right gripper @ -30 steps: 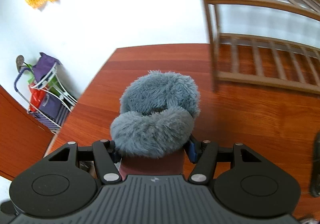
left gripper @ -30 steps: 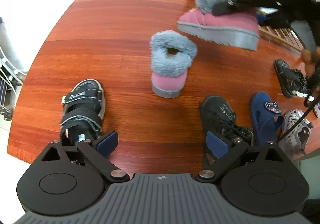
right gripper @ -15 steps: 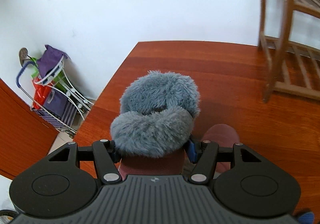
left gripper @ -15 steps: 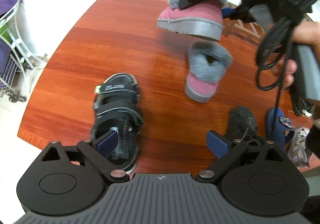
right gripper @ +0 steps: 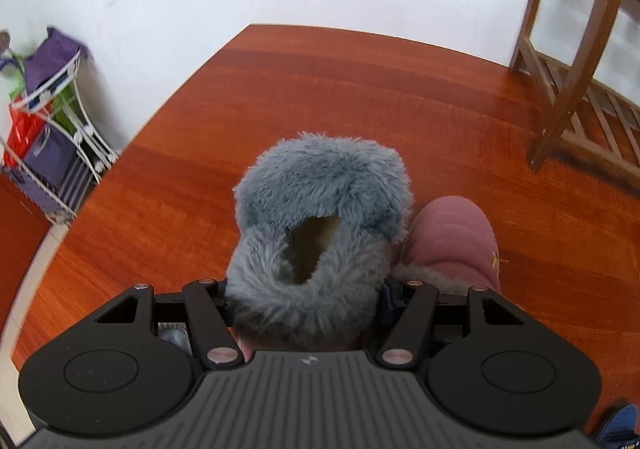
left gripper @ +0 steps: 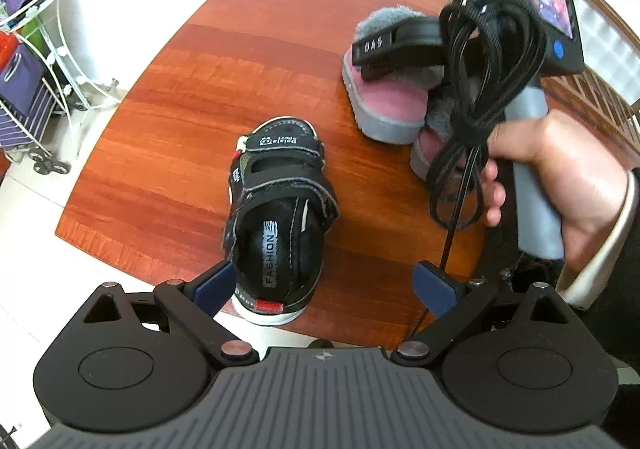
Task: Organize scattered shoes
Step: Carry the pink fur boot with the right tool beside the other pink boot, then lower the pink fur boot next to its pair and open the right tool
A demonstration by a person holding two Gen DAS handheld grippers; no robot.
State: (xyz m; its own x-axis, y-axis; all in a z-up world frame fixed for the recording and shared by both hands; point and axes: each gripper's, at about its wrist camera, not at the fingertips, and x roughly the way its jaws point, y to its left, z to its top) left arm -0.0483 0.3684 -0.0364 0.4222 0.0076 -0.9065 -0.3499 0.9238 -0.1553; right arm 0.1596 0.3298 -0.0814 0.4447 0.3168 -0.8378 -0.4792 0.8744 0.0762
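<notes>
A pink slipper with a grey fur collar sits between the fingers of my right gripper. The jaws are opening, but their pads still lie against the fur. In the left wrist view this slipper rests low on the red-brown table, right beside its mate, whose pink toe shows to its right. My left gripper hangs open over the table's near edge. The heel of a black strap sandal lies by its left finger, untouched.
A person's hand holds the right gripper's grey handle, with a bundle of black cable hanging in front. A wire cart with purple bags stands off the table's left. A wooden rack stands at the back right. A blue shoe peeks in at the corner.
My right gripper carried the pink slipper down and left, beside its mate on the table, and the fur collar has spread. My left gripper slid over to the black sandal.
</notes>
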